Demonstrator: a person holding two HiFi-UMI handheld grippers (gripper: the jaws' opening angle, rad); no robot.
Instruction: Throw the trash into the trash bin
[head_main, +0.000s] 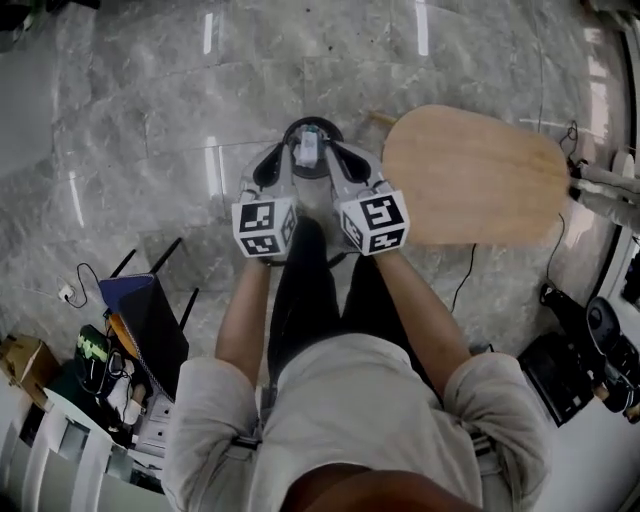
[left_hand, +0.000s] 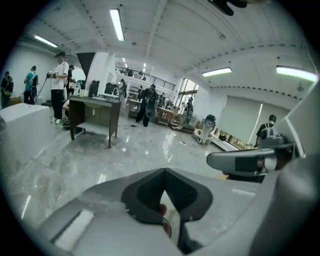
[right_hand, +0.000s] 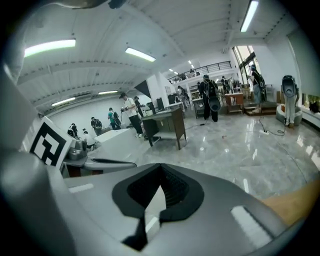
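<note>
The left gripper and right gripper hung, jaws pressed together, above the trash bin at 12 o'clock, pale trash apparently inside it, though a reddish speck in the left jaws' gap might have been a clinging scrap, liable to be carried off.

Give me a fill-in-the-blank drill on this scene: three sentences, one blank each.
1. The jaws of the left gripper and the right gripper are both ___ (open or shut).
2. In the head view, the wooden table lies on the ___ gripper's side.
3. In the head view, the round trash bin on the floor shows ___ the two grippers' tips.
Missing words: shut; right; between.
</note>
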